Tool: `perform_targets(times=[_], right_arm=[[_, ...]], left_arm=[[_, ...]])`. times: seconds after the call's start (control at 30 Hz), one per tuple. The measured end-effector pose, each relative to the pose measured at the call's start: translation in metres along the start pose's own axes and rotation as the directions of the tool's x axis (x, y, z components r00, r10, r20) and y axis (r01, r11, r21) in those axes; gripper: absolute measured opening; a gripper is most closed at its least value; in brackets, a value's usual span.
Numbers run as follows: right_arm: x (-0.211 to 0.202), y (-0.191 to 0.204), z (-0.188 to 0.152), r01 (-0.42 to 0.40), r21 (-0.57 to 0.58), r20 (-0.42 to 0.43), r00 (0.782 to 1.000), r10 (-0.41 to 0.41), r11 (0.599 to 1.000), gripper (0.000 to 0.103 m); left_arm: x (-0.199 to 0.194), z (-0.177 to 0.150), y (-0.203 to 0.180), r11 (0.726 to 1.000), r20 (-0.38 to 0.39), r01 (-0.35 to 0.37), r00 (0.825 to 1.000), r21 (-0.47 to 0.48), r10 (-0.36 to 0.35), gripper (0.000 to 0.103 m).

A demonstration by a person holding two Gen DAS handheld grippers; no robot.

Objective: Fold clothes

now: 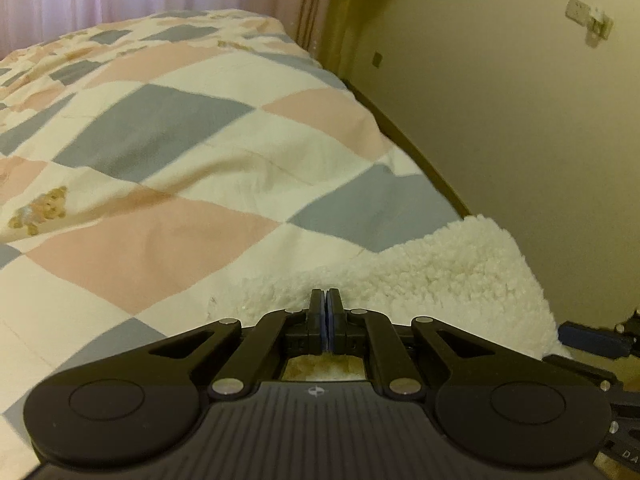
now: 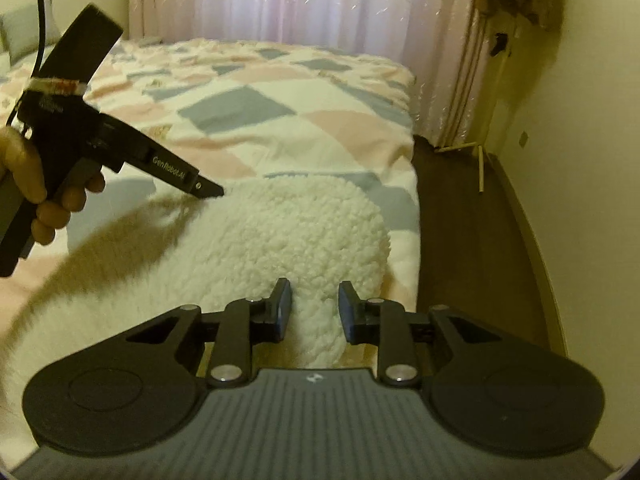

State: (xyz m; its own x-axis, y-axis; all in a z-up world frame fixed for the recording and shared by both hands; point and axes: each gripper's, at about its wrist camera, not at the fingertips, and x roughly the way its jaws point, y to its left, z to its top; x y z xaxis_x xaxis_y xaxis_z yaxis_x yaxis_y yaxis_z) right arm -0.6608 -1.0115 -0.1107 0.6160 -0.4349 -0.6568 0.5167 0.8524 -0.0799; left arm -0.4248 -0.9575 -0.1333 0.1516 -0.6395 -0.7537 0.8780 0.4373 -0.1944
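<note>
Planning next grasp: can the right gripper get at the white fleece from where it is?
Probably yes. The right gripper has its jaws open with the fleece directly ahead between them, nothing in between. The left gripper sits at the fleece's far edge, clear of that path.

Dim, warm yellowish light is seen throughout; daylight is diffused through the curtain [image 2: 304, 4]. A soft shadow [image 2: 132, 236] is cast at left. Edges are bent and darkened by fisheye distortion.

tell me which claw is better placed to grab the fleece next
Right. The right claw is open with the white fleece garment between its fingers near the bed edge. The left claw is shut, its tip at the fleece's far side.
</note>
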Motion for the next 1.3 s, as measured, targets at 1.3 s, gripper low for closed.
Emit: perform_targets(times=[1.3], right_arm=[[0.058,-0.050,0.051,-0.106,0.140,0.003,0.994,0.107,0.984,0.029]], left_arm=[[-0.039,-0.015,-0.037,0.998,-0.024,0.020,1.000,0.052,-0.019,0.013]])
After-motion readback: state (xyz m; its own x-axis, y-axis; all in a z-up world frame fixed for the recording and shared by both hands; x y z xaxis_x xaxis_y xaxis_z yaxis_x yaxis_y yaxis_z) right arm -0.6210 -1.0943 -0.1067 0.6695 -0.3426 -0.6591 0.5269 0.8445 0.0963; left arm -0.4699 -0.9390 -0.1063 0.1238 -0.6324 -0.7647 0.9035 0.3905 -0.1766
